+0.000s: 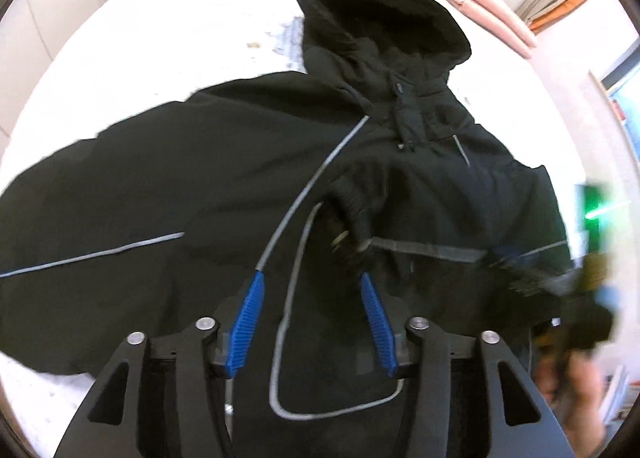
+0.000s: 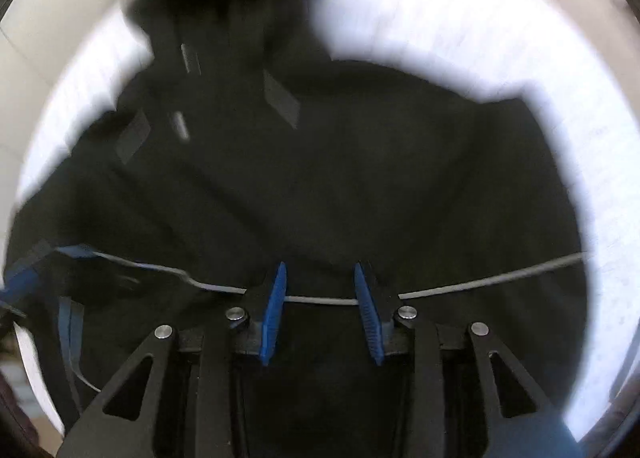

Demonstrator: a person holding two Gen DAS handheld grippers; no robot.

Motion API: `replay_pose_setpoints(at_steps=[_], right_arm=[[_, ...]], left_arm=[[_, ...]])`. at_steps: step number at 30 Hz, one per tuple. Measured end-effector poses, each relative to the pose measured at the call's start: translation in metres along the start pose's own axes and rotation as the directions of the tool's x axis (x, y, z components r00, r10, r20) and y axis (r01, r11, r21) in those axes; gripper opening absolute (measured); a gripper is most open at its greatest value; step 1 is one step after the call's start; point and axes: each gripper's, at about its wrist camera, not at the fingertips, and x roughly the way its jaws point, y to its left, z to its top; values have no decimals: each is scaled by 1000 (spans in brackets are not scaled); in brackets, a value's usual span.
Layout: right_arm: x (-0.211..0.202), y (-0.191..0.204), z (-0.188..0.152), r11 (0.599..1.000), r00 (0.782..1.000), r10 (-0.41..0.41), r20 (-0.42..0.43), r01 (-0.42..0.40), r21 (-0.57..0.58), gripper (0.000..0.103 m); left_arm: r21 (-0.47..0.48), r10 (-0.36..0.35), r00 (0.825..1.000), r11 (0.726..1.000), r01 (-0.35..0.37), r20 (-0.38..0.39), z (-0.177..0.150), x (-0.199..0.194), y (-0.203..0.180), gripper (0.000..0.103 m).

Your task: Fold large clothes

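your left gripper (image 1: 312, 282) sat nearest lens, blue pads (image 1: 250, 322) spread, nothing pinched; grey piping (image 1: 296, 217) ran between them. below lay black hooded jacket (image 1: 200, 177), spread on white bed surface (image 1: 180, 17), hood (image 1: 380, 17) toward far end, sleeve cuff (image 1: 352, 201) folded over chest. pink folded bedding (image 1: 480, 5) lay beyond hood. your right gripper (image 2: 320, 278) hovered over jacket body (image 2: 360, 177), fingers (image 2: 276, 310) apart, grey piping line (image 2: 320, 300) crossing gap; right view blurred, contact could not be told.
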Motion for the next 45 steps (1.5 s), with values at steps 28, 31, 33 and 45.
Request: replay_pose_setpoints(at_steps=[28, 31, 33, 45], right_arm=[[-84, 5, 17, 993, 984, 117, 137, -121, 17, 60], [-65, 7, 9, 999, 994, 34, 104, -36, 16, 64], [-39, 2, 5, 999, 999, -24, 39, 22, 45, 64], [-36, 0, 0, 995, 998, 68, 4, -68, 74, 70]], left_arm=[[-119, -87, 983, 987, 107, 162, 30, -40, 57, 16], [-123, -64, 998, 990, 65, 17, 15, -1, 71, 21], [-115, -24, 999, 993, 20, -30, 3, 12, 74, 26], [30, 5, 984, 999, -11, 179, 12, -49, 40, 58]])
